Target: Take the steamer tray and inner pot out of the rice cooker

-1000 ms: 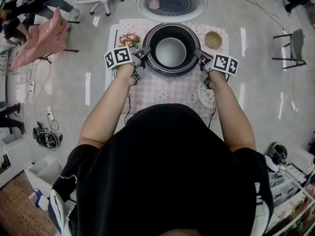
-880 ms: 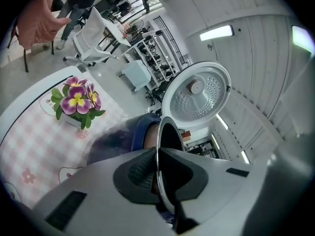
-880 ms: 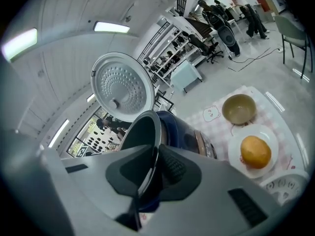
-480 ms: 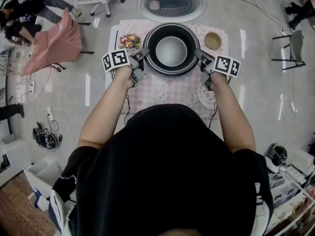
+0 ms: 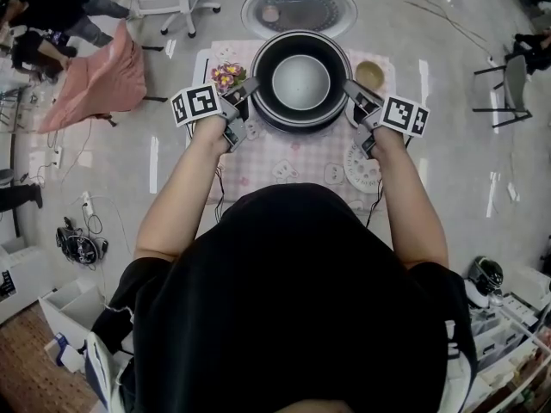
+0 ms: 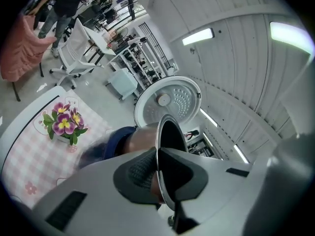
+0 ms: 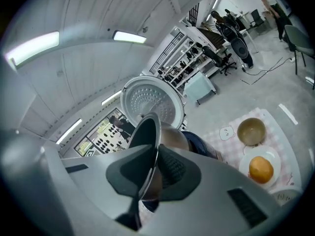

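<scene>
- The inner pot (image 5: 301,83) hangs mouth-up directly over the rice cooker (image 6: 117,142). The cooker's open lid (image 5: 299,7) stands behind it.
- The left gripper (image 5: 249,89) is clamped on the pot's rim at the cooker's left side, and the right gripper (image 5: 349,92) bites the opposite rim. The pot lies inward from each, equally near both.
- The pot has a thin metal rim, a dark smooth bowl and a rounded shiny outer wall. Textured rubber pads (image 6: 139,173) pinch the rim.
- The lift likely needs a level, straight rise.
</scene>
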`<action>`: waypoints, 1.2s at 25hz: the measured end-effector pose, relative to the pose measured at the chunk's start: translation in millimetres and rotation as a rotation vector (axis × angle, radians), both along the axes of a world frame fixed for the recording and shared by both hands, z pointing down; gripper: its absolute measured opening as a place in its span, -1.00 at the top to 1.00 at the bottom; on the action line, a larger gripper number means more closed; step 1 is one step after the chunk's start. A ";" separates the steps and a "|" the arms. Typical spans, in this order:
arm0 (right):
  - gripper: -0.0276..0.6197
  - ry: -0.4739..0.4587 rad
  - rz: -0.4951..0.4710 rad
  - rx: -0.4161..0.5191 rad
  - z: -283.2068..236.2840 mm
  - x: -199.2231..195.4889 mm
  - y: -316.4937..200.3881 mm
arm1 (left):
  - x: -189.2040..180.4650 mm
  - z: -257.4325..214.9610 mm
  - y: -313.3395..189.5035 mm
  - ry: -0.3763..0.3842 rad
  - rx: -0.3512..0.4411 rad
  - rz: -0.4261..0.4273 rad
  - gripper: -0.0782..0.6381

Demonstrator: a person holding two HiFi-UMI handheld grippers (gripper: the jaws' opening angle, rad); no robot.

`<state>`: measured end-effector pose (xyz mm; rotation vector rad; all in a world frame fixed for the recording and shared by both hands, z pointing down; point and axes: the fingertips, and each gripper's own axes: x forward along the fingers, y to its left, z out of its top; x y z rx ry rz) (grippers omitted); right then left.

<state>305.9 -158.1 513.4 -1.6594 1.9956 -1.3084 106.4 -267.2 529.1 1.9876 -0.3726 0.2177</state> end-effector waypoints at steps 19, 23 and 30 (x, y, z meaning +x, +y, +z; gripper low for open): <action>0.79 0.008 -0.091 0.087 -52.0 -34.5 -15.3 | -42.2 -55.1 -1.5 0.043 0.089 -0.079 0.68; 0.79 -0.002 -0.139 0.097 -54.1 -59.2 -32.5 | -70.7 -59.6 -10.3 0.047 0.100 -0.128 0.68; 0.79 -0.012 -0.236 0.105 -53.8 -103.0 -50.2 | -122.0 -59.9 -9.1 0.048 0.101 -0.228 0.68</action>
